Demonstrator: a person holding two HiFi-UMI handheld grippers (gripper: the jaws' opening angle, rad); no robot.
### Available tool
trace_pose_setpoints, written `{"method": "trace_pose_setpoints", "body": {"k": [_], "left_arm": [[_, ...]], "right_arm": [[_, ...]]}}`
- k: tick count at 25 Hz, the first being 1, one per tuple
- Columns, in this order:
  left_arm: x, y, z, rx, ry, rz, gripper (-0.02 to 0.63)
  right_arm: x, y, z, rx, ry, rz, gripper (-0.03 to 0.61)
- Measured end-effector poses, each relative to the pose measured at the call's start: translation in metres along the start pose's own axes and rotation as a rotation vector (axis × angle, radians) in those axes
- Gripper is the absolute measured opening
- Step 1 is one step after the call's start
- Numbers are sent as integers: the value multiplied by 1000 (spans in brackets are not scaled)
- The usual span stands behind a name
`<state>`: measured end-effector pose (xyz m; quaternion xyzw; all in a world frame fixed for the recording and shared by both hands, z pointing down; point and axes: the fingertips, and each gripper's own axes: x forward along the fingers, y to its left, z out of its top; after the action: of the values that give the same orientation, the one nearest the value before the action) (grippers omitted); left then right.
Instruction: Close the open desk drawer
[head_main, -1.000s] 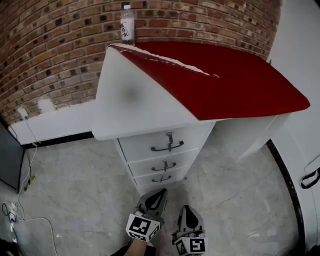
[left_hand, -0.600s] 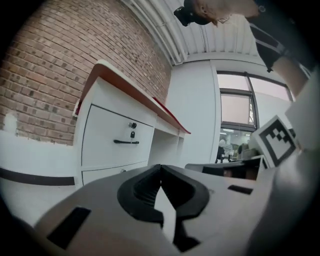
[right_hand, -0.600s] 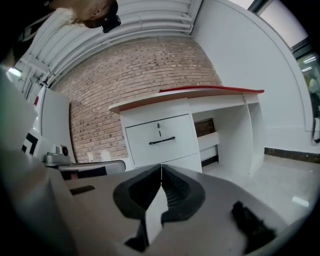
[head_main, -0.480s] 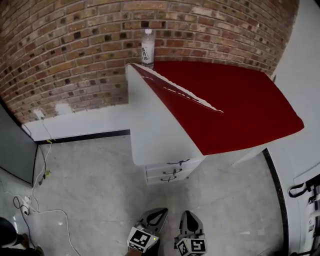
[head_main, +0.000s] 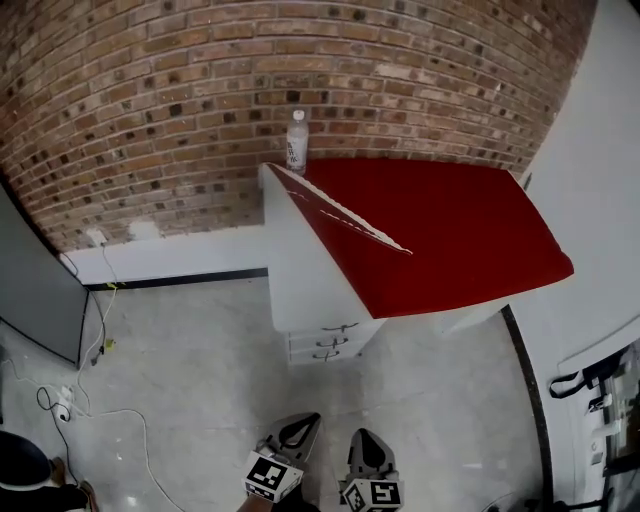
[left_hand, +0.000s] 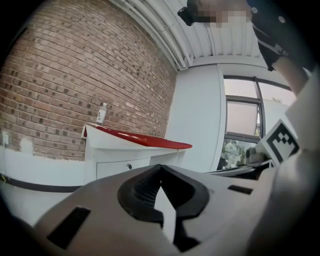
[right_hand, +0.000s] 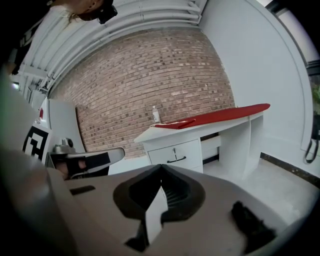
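Drawers (head_main: 328, 340) under desk (head_main: 440, 230) left end, all three fronts flush. Bottle (head_main: 297, 142) at back left corner. Left tool (head_main: 303, 425), right tool (head_main: 366, 440): jaws together, empty, well apart from desk.

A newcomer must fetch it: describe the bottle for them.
Find the brick wall, then the white desk with the red top against it. The bottle stands upright at the desk's back corner by the wall: clear plastic, white label, the only thing standing on it.
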<state>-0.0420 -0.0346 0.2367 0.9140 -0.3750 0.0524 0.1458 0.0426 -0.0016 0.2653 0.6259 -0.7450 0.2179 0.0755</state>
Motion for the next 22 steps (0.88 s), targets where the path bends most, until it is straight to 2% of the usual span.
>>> {"method": "trace_pose_setpoints", "body": {"k": [4,7,9,12,16,22], "left_arm": [[-22,-32,26,31,-2,-4,9],[-42,-64,36,13,-6,-14,9],[-55,-86,41,1,-7,-40,9],[-75,-114,52,33,-12,-82,9],[-104,-133,54,50,13,-100,9],[-136,-148,50,95,45,-125,9]], "right_arm": [[-40,14,27,-14,-13,17,12],[-75,15,39,-22,-25,19,12],[-100,17,50,-10,-46,14,12],[-137,23,64,-8,-83,11,12],[-182,31,78,-41,-127,-2,12],[-215,40,85,-71,-182,-33,12]]}}
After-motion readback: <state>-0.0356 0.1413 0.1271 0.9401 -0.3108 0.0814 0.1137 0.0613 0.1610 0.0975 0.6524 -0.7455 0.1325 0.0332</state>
